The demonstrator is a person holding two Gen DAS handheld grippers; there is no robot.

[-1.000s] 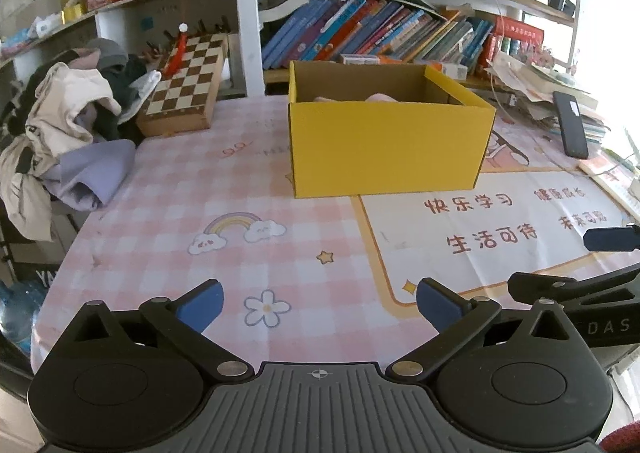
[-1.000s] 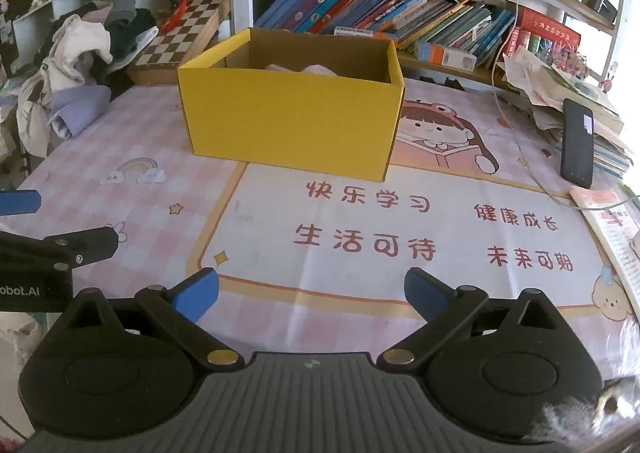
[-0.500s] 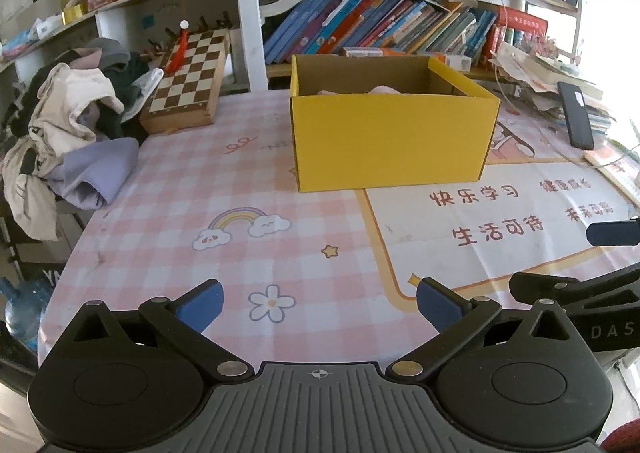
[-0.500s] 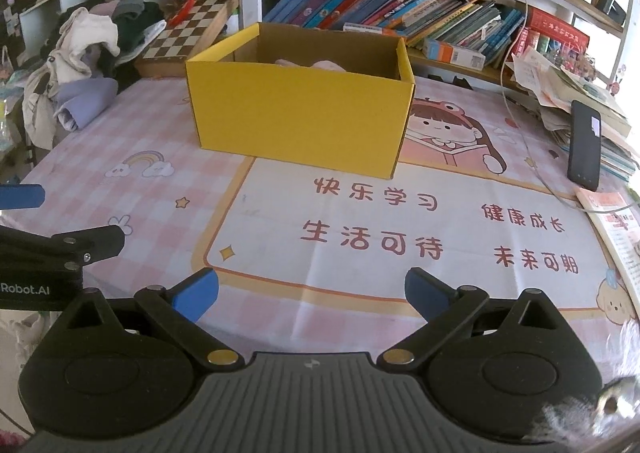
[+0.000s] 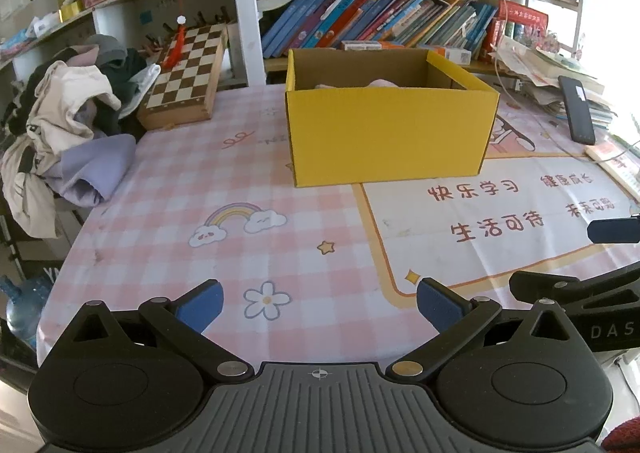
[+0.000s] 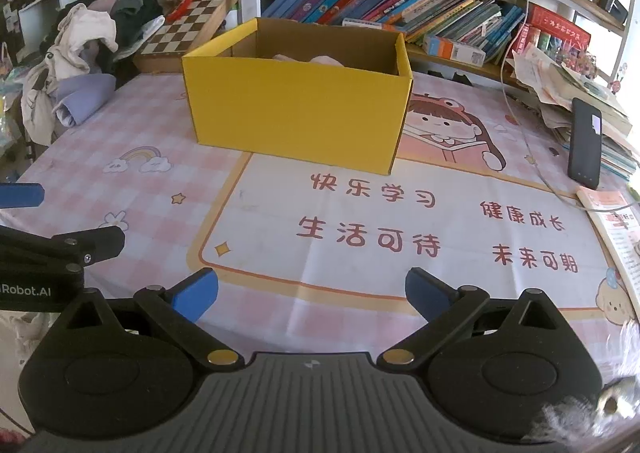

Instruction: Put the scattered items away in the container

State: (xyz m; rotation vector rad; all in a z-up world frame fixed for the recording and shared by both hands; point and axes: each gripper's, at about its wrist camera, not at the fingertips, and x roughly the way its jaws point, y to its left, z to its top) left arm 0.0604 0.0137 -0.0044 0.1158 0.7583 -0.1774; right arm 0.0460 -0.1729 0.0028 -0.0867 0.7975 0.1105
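Observation:
A yellow cardboard box (image 5: 388, 133) stands open on the table, also in the right wrist view (image 6: 296, 109). Pale pink items (image 5: 376, 84) lie inside it, mostly hidden by the front wall; they show in the right wrist view too (image 6: 316, 59). My left gripper (image 5: 320, 303) is open and empty, low over the pink checked tablecloth, well short of the box. My right gripper (image 6: 312, 291) is open and empty over the printed mat. Each gripper shows at the edge of the other's view.
A pile of clothes (image 5: 68, 133) lies at the table's left edge. A chessboard box (image 5: 184, 81) leans at the back left. A black phone (image 6: 585, 143) rests on papers at the right. A bookshelf (image 5: 384, 25) runs behind.
Both grippers have drawn back and risen slightly, so the box looks a little farther away and more of the table shows. Both stay open and empty.

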